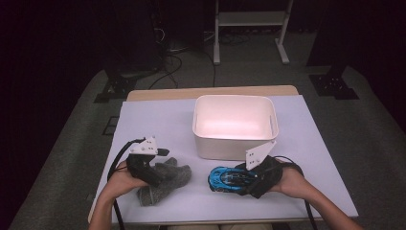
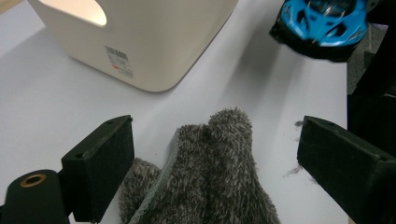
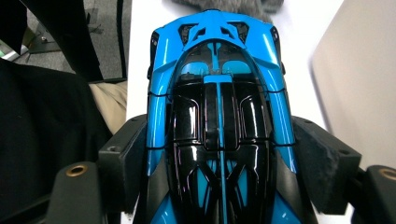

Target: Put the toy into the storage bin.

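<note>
One label shows: a small barcode sticker with a red mark on the bin (image 2: 140,42), upper left of the left gripper view; its print is too small to read. No writing is legible on the car (image 3: 219,121).

In the right gripper view the car runs up the middle of the frame, its sides pressed between the two jaws at lower left and lower right, so the right gripper (image 1: 251,177) clamps it. In the high view the car (image 1: 227,179) sits lower centre, just left of that gripper, in front of the bin (image 1: 234,143).

At lower left of the high view the left gripper (image 1: 155,175) lies over the glove (image 1: 165,184). Its jaws stand wide apart in the left gripper view, the glove (image 2: 210,172) between them at bottom centre, neither pad pressing it. The table (image 1: 158,115) carries everything.
</note>
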The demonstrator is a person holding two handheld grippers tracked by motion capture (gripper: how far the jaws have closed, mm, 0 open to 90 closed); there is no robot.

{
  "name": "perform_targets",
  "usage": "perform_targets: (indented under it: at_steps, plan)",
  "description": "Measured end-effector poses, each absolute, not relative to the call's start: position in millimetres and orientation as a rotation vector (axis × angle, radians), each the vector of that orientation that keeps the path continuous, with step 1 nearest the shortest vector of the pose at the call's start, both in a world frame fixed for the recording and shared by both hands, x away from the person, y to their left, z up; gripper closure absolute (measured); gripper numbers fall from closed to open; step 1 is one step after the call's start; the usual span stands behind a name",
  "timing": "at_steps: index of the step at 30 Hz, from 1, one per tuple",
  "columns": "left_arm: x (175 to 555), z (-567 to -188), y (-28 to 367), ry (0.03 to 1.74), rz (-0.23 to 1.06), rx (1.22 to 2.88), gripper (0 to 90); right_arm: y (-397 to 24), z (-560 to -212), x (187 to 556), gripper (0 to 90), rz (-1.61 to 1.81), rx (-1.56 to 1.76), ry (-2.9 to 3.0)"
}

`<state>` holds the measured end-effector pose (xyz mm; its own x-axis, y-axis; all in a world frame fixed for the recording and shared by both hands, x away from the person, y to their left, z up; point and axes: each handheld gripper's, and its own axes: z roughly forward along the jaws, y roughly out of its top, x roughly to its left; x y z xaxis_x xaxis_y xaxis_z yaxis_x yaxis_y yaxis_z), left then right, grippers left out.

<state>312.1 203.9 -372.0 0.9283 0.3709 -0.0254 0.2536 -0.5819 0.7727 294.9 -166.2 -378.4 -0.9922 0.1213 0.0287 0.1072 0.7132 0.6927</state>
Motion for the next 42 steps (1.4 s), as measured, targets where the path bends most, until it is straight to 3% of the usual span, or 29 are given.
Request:
perform_targets:
  at_steps: [22,42]
  plan:
    - [313,-372,208,0.447,0.176,2.200,10.6,-175,-294,310,25.3,1.223,0.159,2.850]
    - [316,-373,214,0.469,0.174,2.182,10.6,-171,-251,368,25.3,1.203,0.181,2.809]
